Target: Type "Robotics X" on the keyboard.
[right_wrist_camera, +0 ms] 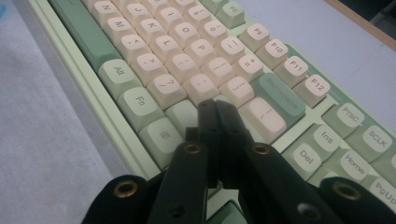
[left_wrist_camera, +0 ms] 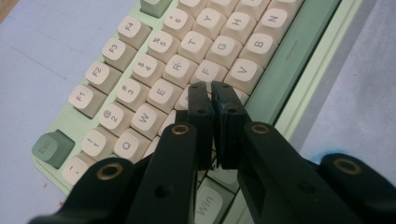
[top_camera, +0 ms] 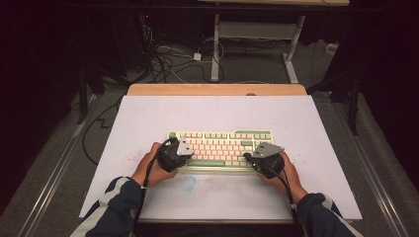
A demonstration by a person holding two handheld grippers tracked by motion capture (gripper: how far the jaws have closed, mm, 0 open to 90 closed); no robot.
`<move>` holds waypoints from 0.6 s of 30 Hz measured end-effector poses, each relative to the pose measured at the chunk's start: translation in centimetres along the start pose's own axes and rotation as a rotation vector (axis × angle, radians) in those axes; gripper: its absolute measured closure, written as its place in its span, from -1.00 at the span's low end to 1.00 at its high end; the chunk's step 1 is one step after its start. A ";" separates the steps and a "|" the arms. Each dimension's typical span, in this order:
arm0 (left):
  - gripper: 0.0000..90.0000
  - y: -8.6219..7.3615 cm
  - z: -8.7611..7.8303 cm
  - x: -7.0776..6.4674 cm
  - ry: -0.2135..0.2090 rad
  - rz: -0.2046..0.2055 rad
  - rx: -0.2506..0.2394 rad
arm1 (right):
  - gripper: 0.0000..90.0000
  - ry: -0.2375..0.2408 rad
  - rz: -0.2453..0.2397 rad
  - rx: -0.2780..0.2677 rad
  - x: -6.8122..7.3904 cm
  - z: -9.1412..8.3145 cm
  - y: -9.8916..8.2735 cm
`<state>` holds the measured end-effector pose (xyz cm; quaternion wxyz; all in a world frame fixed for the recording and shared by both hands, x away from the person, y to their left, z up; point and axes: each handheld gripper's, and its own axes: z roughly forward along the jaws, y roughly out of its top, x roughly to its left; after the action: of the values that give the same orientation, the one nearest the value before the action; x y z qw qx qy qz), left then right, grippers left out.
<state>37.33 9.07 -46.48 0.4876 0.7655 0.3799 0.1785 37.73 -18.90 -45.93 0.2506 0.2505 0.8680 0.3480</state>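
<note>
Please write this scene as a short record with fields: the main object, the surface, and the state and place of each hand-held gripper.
main object: green and cream keyboard, lying flat
surface: white table cover on a wooden table
left hand-held gripper: jaws shut, nothing between them, tips over the keys near the letter V
right hand-held gripper: jaws shut, nothing between them, tips over the keys below Backspace
stain: faint blue mark in front of the keyboard
</note>
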 end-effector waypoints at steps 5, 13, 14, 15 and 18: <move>0.85 0.2 -0.2 0.0 -0.002 0.002 -0.006 | 1.00 -0.003 -0.003 0.003 0.0 0.0 0.1; 0.72 0.5 -0.4 0.2 0.017 0.005 -0.042 | 0.99 0.006 0.004 0.003 0.0 -0.1 0.2; 0.70 0.5 -0.4 0.2 0.020 0.000 -0.054 | 0.98 0.009 0.001 0.003 0.1 -0.1 0.3; 0.65 0.6 -0.5 0.3 0.027 -0.001 -0.065 | 0.97 0.008 0.001 -0.002 0.2 -0.1 0.4; 0.52 0.9 -0.7 0.4 0.036 -0.007 -0.112 | 0.96 0.006 -0.007 -0.018 0.2 -0.5 0.7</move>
<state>37.44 9.59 -45.42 0.5234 0.7324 0.3808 0.2116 37.46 -18.59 -45.19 0.2514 0.2441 0.8665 0.3555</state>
